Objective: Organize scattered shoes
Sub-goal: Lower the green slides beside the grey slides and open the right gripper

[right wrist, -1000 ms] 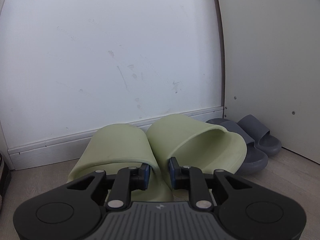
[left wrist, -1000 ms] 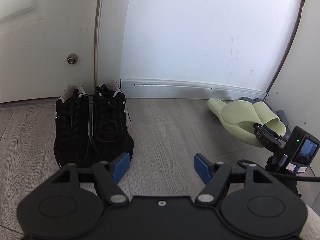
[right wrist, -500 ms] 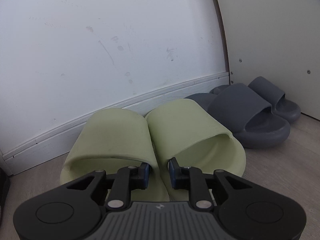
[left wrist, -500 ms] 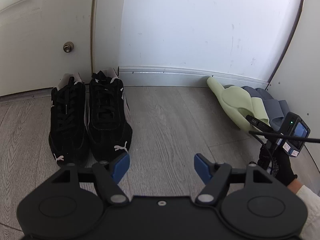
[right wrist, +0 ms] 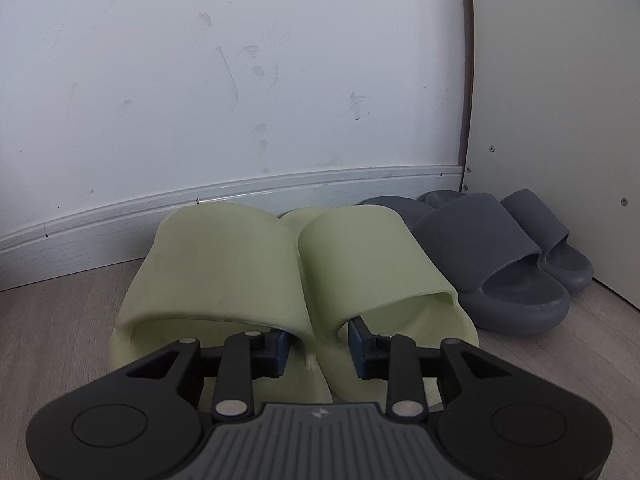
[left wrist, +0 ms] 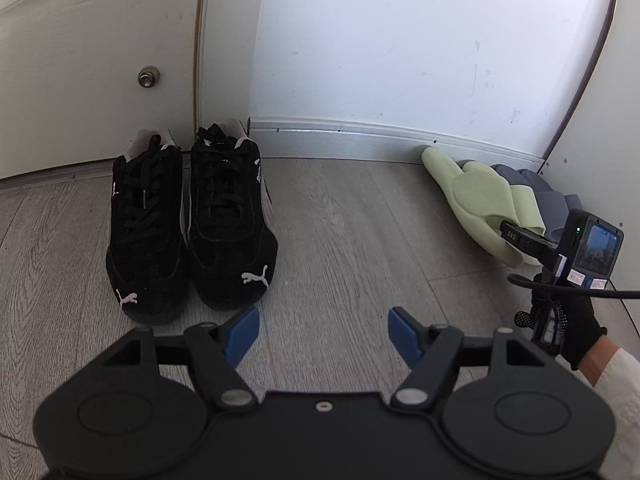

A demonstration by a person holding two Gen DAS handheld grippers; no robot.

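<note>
The right gripper [right wrist: 316,346] was opening to release the green slides [right wrist: 248,276] beside the grey slides [right wrist: 492,256], while the left gripper [left wrist: 322,330] waited open and empty.

Sneakers [left wrist: 192,220]: black suede, black laces, white cat logos on toes, grey-beige tongue tops.
Slides [right wrist: 280,280]: pale green, plain.
Second slide pair [right wrist: 500,256]: dark grey, plain.
Floor [left wrist: 360,232]: grey wood-grain planks.
Wall [right wrist: 240,80]: white, grey scuffs.
Baseboard [right wrist: 120,224]: white.
Left gripper [left wrist: 322,330]: black body, blue pads.
Glove [left wrist: 568,328]: black.
Sleeve [left wrist: 616,384]: white.
</note>
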